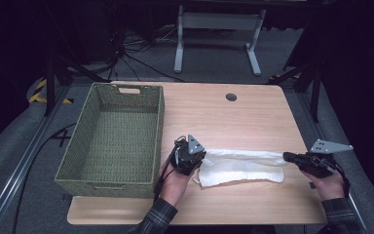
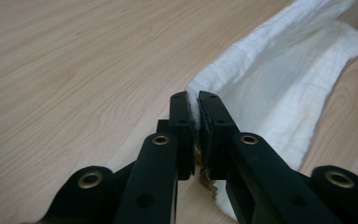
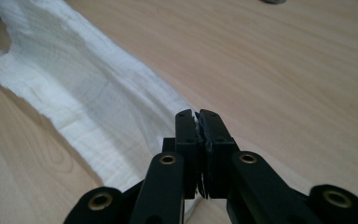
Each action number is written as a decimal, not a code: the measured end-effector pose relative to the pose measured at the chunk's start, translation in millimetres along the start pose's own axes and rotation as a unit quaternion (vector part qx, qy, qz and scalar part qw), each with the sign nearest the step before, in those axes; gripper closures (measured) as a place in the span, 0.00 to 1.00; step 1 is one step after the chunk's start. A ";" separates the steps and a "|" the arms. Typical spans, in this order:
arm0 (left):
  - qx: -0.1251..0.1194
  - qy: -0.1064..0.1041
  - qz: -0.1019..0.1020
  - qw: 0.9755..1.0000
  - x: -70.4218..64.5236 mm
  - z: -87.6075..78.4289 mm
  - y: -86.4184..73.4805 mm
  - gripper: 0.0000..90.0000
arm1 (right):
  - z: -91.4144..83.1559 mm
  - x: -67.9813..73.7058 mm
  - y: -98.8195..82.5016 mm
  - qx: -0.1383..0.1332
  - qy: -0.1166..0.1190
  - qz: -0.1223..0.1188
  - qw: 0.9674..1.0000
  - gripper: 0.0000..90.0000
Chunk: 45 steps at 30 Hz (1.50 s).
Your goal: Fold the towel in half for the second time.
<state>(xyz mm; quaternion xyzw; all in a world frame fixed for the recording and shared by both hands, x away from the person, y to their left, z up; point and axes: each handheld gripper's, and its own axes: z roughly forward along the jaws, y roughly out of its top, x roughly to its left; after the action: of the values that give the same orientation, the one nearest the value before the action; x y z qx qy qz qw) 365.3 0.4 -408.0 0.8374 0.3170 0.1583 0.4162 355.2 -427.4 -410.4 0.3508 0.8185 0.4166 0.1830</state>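
Crosswise on the tabletop (image 1: 253, 112) lies a white cloth (image 1: 243, 168), folded into a long strip, its long axis running from one hand to the other. Each end is caught: the left claw (image 1: 195, 163) is clamped on the end nearer the woven basket (image 1: 112, 141), the right claw (image 1: 288, 157) is clamped on the far end. In each gripper view, fabric is pinched between the closed jaws. Likely next is bringing one end over the other, or carrying the strip left; the basket sits just beside the left claw.
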 end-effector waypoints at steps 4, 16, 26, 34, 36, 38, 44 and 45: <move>-0.007 -0.012 0.016 1.000 -4.3 -3.4 -11.4 0.94 | 0.0 4.1 -8.5 0.012 0.004 0.000 1.000 0.96; 0.026 -0.052 0.029 0.998 -25.6 -5.6 -29.7 0.93 | -0.6 4.0 -14.9 0.020 0.003 0.005 1.000 0.95; 0.069 -0.060 0.010 0.996 -25.7 -3.7 -38.4 0.84 | -8.1 9.2 -27.7 0.030 0.011 0.017 0.999 0.89; 0.034 -0.077 -0.002 0.996 -25.3 -17.3 -22.1 0.79 | -19.2 12.1 -22.3 0.003 0.014 0.025 1.000 0.88; 0.031 -0.082 -0.003 0.996 -23.3 -15.4 -16.1 0.85 | -15.5 13.6 -18.3 0.004 0.021 0.025 0.999 0.93; 0.035 -0.087 -0.007 0.996 -22.9 -9.6 -11.6 0.93 | -10.2 15.1 -15.8 0.012 0.027 0.023 0.999 0.98; 0.077 -0.118 -0.013 0.990 -22.7 21.5 -12.2 1.00 | 6.2 22.2 -15.8 0.043 0.044 0.016 0.998 1.00; 0.083 -0.122 -0.016 0.989 -23.4 24.2 -14.2 1.00 | 8.7 22.3 -18.4 0.050 0.047 0.017 0.998 1.00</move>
<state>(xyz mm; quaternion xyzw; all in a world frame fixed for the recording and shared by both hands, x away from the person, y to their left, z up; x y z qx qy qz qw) 354.9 -23.1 -434.0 0.8767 0.2894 0.0212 0.3836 337.2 -413.8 -430.6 0.3533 0.8398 0.3946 0.1194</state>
